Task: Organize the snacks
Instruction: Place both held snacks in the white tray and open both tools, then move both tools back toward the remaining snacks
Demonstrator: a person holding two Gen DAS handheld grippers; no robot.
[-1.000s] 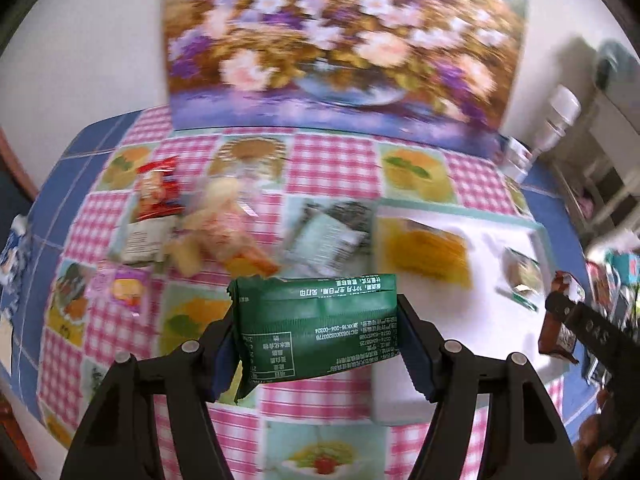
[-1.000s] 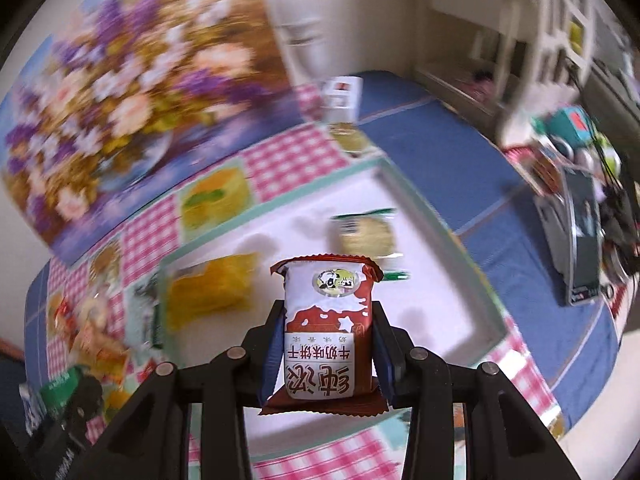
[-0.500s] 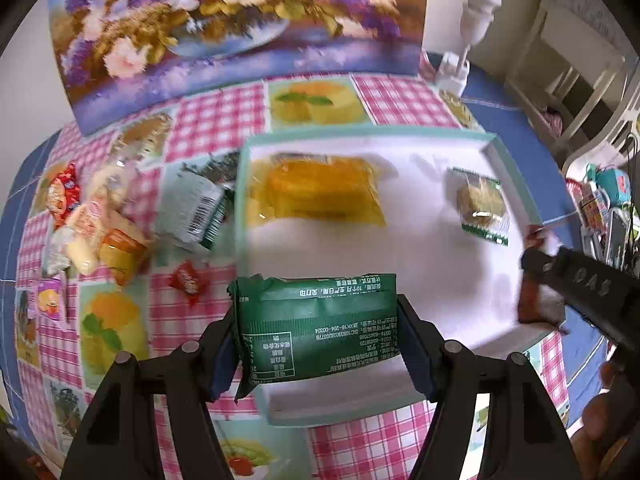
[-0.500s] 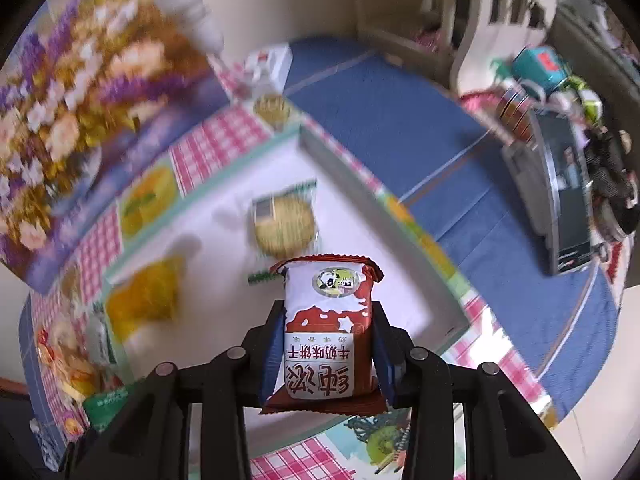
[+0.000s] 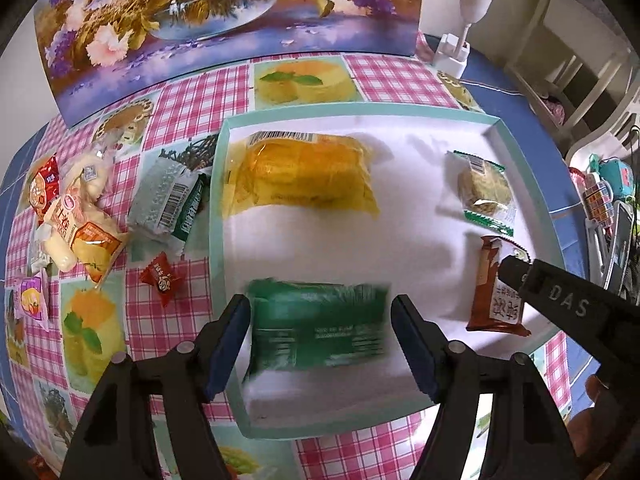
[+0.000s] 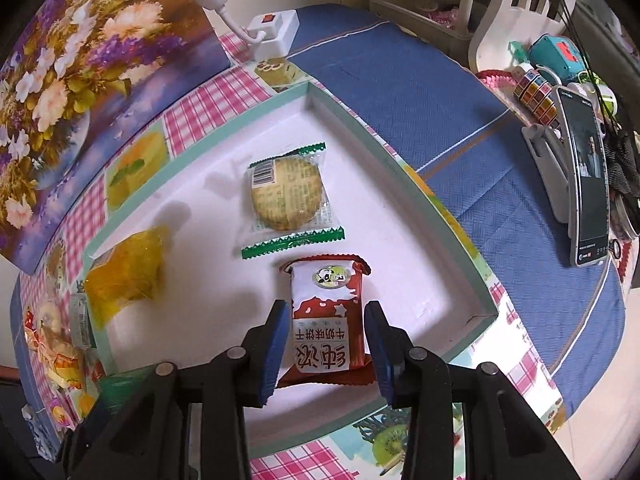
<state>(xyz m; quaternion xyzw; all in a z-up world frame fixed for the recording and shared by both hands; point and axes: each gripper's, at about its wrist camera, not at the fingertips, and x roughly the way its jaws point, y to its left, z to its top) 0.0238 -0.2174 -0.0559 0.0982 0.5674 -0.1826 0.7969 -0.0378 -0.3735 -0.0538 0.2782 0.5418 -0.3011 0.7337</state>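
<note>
Floral painting (image 5: 224, 20) leans at the back of the table, upright against the wall. Checked pink tablecloth (image 5: 192, 100) with fruit prints covers the table. White tray with a teal rim (image 5: 218, 200) lies on it.

In the tray: yellow snack bag (image 5: 304, 176) at the far left, round biscuit pack with green ends (image 6: 288, 196) at the far right, green packet (image 5: 320, 324) at the near left (blurred), red-brown biscuit packet (image 6: 326, 320) at the near right, just short of the round biscuit pack.

Left gripper (image 5: 320, 340): jaws have just been opening; the green packet sits between them, with a gap showing on each side, so released.

Right gripper (image 6: 324, 344): blue pads stand either side of the red-brown biscuit packet, close to it; contact cannot be told from these views.

Left of the tray, loose on the cloth: grey-green wrapper (image 5: 168, 200), a pile of pale and orange packs (image 5: 76, 232), small red candy (image 5: 162, 278).
</note>
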